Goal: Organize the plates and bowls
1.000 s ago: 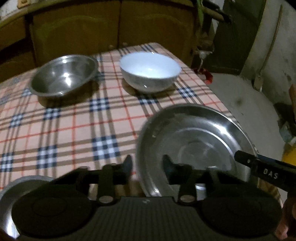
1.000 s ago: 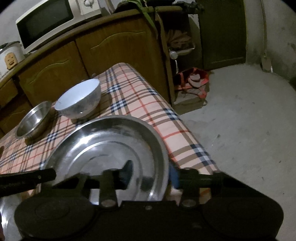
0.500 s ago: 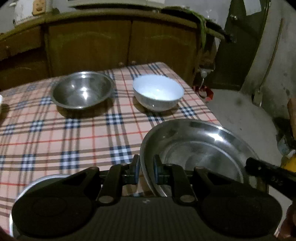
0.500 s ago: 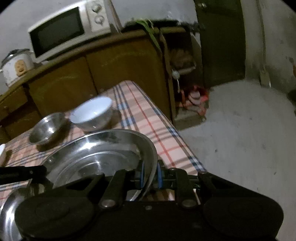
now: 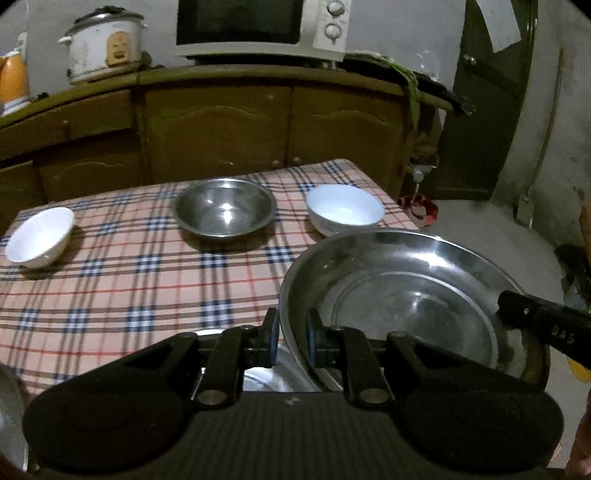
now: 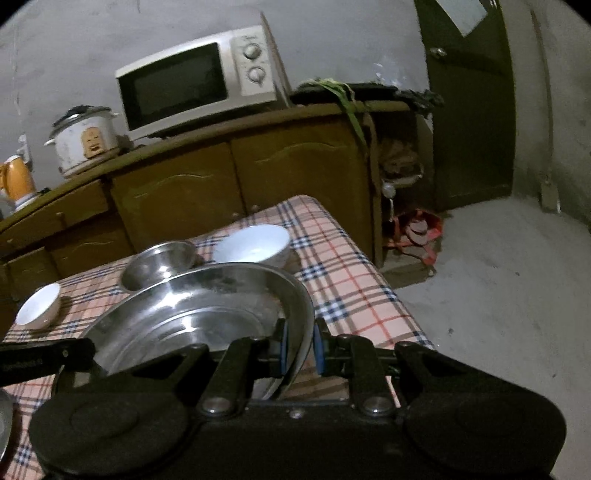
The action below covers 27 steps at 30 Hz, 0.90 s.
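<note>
A large steel plate (image 5: 406,295) hangs above the checked table (image 5: 122,288), held from both sides. My left gripper (image 5: 291,338) is shut on its left rim and my right gripper (image 6: 300,345) is shut on its right rim, the plate (image 6: 192,317) filling the left of the right wrist view. Farther back on the cloth stand a steel bowl (image 5: 224,206), a white bowl (image 5: 343,208) to its right and another white bowl (image 5: 38,236) at the far left. Under the left gripper the rim of another steel plate (image 5: 269,376) shows.
A wooden cabinet (image 5: 258,129) runs behind the table with a microwave (image 5: 258,26), a rice cooker (image 5: 103,44) and an orange kettle (image 5: 13,77) on top. The table's right edge (image 6: 369,288) drops to a bare concrete floor (image 6: 498,295). A dark door (image 6: 469,103) stands at the back right.
Both grippers closed on the big steel plate's opposite rims, then rose with it off the table. The views tilted up, bringing the cabinet top and microwave into sight.
</note>
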{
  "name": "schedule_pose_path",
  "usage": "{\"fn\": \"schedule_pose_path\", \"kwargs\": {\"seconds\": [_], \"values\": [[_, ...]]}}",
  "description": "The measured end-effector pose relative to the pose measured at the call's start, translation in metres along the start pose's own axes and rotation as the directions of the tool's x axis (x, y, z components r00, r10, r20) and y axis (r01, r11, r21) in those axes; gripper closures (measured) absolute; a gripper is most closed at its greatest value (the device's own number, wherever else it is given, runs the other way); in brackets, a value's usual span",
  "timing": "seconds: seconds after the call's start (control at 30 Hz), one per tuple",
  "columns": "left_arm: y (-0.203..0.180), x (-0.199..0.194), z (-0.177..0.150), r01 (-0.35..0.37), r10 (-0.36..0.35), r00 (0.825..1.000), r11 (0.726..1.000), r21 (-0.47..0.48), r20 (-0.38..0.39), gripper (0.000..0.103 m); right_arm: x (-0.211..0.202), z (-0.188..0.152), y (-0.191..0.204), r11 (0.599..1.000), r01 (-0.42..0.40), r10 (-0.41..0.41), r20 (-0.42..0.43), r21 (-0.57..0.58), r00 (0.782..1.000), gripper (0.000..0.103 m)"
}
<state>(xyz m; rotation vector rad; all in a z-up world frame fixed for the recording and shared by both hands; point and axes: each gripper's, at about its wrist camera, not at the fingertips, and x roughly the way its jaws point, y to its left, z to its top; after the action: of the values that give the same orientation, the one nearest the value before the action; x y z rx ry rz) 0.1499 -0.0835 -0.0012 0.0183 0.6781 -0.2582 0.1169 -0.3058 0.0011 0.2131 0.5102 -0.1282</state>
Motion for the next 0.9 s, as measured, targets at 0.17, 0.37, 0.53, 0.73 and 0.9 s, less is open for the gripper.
{"fn": "schedule_pose_path", "kwargs": {"seconds": [0.17,0.37,0.53,0.73,0.9], "values": [[0.013,-0.023,-0.003,-0.040,0.040,0.999,0.999,0.007,0.029,0.087,-0.016,-0.001,0.021,0.999,-0.035,0.035,0.021,-0.021,0.999,0.083],[0.033,-0.043,-0.010,-0.093,0.093,0.994,0.996,0.000,0.050,0.087,-0.025,-0.008,0.050,0.996,-0.073,0.074,0.018,-0.054,0.997,0.083],[0.050,-0.053,-0.017,-0.135,0.135,0.989,0.991,-0.007,0.058,0.087,-0.025,-0.015,0.073,0.992,-0.100,0.100,0.002,-0.079,0.995,0.083],[0.068,-0.061,-0.023,-0.166,0.168,0.984,0.986,-0.030,0.059,0.087,-0.020,-0.023,0.095,0.986,-0.129,0.127,-0.023,-0.103,0.992,0.083],[0.077,-0.063,-0.027,-0.185,0.187,0.981,0.982,-0.031,0.059,0.087,-0.016,-0.029,0.107,0.983,-0.143,0.139,-0.040,-0.113,0.989,0.083]]}}
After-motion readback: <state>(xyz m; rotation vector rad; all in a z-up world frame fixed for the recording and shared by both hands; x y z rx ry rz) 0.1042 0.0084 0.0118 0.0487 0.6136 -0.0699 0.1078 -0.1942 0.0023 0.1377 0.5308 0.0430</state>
